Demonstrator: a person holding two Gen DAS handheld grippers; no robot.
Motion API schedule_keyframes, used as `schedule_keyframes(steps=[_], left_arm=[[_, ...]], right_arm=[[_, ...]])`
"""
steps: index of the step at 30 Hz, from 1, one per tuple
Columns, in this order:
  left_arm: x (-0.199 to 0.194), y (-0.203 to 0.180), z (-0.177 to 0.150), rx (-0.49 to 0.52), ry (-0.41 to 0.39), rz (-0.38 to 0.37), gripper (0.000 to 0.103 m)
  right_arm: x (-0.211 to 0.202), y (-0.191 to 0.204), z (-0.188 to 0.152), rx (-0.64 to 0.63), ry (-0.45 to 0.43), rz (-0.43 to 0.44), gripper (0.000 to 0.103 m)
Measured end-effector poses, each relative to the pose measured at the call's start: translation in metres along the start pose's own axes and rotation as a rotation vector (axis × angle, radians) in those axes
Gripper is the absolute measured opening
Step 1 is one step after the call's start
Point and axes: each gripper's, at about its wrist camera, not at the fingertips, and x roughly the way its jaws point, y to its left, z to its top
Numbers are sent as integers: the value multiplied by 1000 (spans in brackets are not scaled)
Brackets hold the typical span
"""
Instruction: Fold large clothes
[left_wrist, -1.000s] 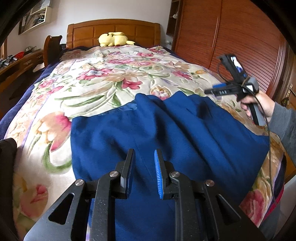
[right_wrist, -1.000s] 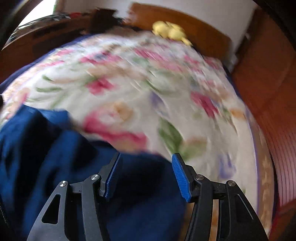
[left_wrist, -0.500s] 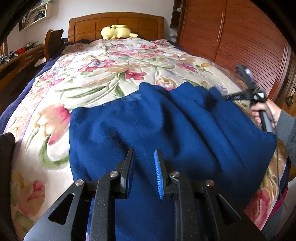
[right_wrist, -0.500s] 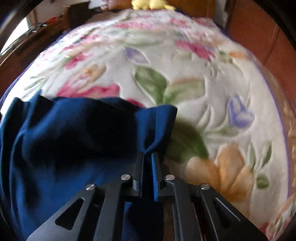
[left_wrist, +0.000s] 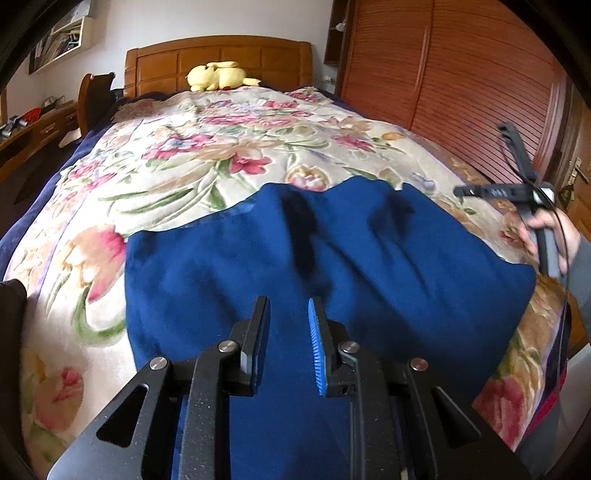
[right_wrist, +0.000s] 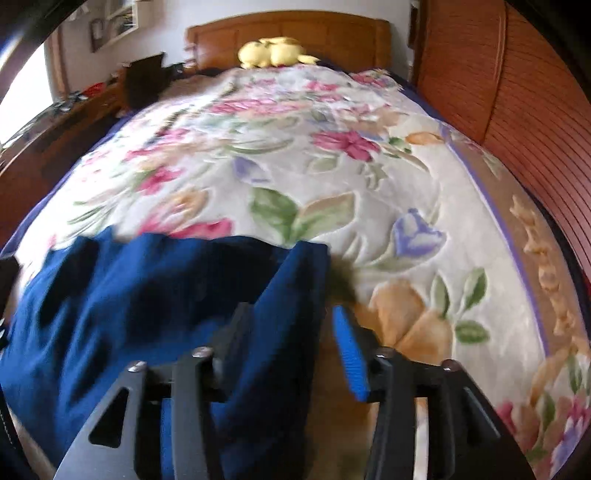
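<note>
Left wrist view: at the far left, a floral bedspread (left_wrist: 177, 173) covers a bed, with a yellow plush toy (left_wrist: 218, 75) at the wooden headboard (left_wrist: 221, 59) in the upper centre. A large dark blue garment (left_wrist: 295, 258) lies spread across the lower middle of the frame, reaching toward the bed's right edge. The left claw (left_wrist: 288, 325) hovers above it at bottom centre, its jaws a narrow gap apart with nothing pinched between them. At the right edge, a hand (left_wrist: 546, 236) holds the other tool over the garment's far corner.

Right wrist view: the blue garment (right_wrist: 147, 302) fills the lower left, rumpled, with one corner standing near the middle. The right claw (right_wrist: 291, 332) sits at bottom centre, its jaws opening; that corner lies in the gap, against the blurred left jaw, while the blue pad on the right stands clear of it.

The cloth looks soft, limp and fairly thick, so it will likely sag and drag when lifted. Corners and hemmed edges seem the best places to take hold, one in each claw, keeping the edge taut.
</note>
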Motion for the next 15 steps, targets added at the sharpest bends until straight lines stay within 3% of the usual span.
schedule_keyframes(steps=[10, 15], left_arm=[[-11, -48, -20, 61, 0, -81, 22], [-16, -72, -29, 97, 5, -100, 27]], right_arm=[[-83, 17, -94, -99, 31, 53, 50], [-98, 0, -118, -41, 36, 59, 50]])
